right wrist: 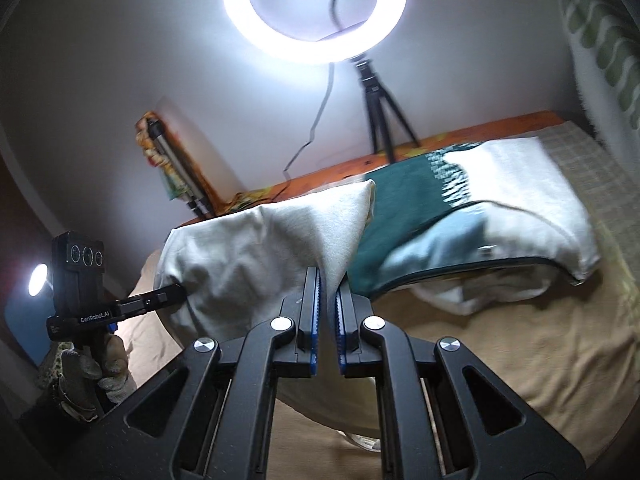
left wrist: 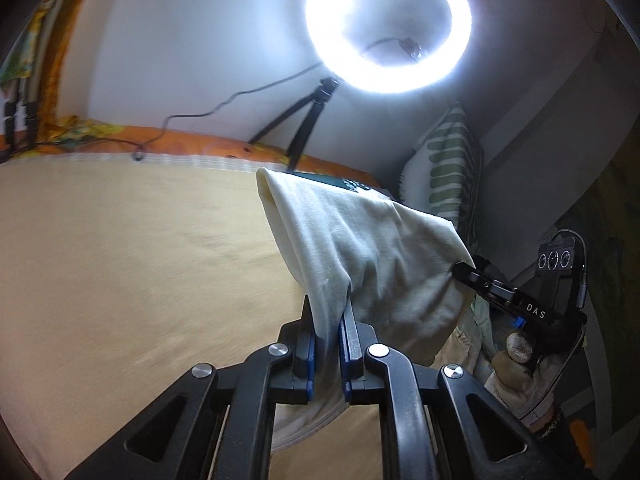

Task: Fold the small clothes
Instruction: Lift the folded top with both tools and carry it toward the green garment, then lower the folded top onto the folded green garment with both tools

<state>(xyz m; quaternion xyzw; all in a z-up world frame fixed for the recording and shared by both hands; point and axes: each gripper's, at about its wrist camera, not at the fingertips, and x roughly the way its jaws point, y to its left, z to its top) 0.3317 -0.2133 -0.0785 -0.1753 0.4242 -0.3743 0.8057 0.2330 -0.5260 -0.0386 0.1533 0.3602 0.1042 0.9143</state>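
Note:
A cream-white small garment (left wrist: 372, 256) hangs stretched between my two grippers above the tan bed sheet (left wrist: 120, 264). My left gripper (left wrist: 328, 312) is shut on one edge of it. In the left wrist view the right gripper (left wrist: 460, 270) pinches the garment's far edge at the right. In the right wrist view my right gripper (right wrist: 327, 284) is shut on the same garment (right wrist: 256, 248), and the left gripper (right wrist: 176, 292) grips its other edge at the left. The garment's lower part droops below the jaws.
A pile of other clothes, dark green and white (right wrist: 460, 208), lies on the bed at the back right. A bright ring light (left wrist: 386, 26) on a small black tripod (left wrist: 304, 128) stands at the bed's far edge. A green-striped pillow (left wrist: 448, 168) leans at the right.

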